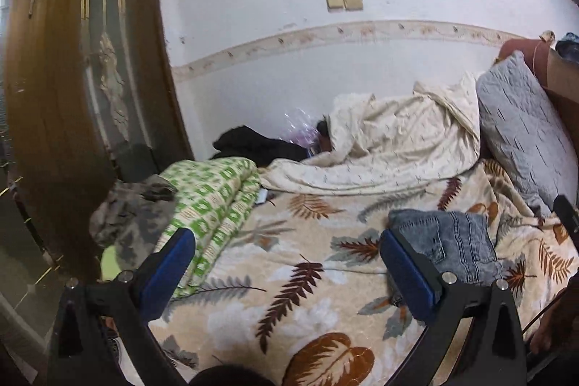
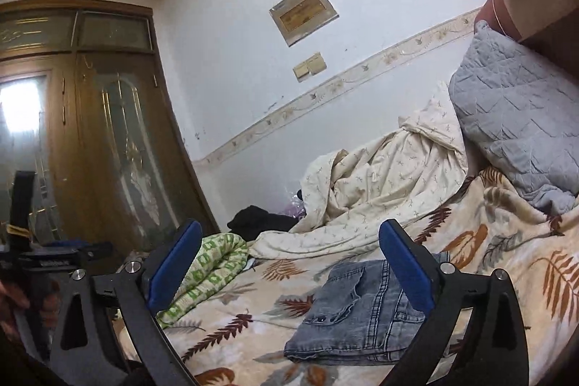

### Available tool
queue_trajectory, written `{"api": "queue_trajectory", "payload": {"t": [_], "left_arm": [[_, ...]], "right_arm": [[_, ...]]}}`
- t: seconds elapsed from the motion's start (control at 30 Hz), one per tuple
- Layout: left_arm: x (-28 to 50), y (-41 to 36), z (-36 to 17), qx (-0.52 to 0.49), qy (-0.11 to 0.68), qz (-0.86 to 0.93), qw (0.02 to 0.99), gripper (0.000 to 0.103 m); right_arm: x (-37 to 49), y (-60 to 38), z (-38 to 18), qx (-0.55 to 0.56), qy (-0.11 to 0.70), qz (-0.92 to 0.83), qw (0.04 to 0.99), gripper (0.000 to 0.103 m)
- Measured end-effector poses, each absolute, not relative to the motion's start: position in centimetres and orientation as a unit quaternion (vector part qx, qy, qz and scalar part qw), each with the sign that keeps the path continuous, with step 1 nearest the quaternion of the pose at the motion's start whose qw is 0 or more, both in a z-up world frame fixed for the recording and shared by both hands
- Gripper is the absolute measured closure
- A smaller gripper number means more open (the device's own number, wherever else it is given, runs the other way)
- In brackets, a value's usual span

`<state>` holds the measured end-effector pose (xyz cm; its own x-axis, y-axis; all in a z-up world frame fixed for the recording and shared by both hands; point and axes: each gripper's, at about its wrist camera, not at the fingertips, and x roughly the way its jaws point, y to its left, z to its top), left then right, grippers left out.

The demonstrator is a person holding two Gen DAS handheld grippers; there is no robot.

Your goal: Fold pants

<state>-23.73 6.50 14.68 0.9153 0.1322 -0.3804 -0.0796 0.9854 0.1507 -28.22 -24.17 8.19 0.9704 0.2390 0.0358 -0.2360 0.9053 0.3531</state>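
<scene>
Folded jeans [image 2: 362, 310] lying flat on leaf-print bed [image 1: 289, 241] near grey pillow [image 1: 524, 132]. Left gripper [image 1: 286, 263] and right gripper [image 2: 289, 263] fingers spread wide, gripping nothing.

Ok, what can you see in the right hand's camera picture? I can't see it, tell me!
Grey jeans, folded into a flat bundle, lie on a leaf-patterned blanket covering a bed. The right gripper is open above them with nothing between its blue pads. Behind are a crumpled cream duvet, a grey pillow and a brown wardrobe.
</scene>
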Motion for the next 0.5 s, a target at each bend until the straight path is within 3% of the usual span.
{"api": "queue_trajectory", "payload": {"t": [0.5], "left_arm": [[-27.5,8.5,20.7,0.04,0.131,0.126,0.983,0.0]], "right_arm": [[-30.6,-26.3,9.1,0.211,-0.049,0.108,0.97,0.003]]}}
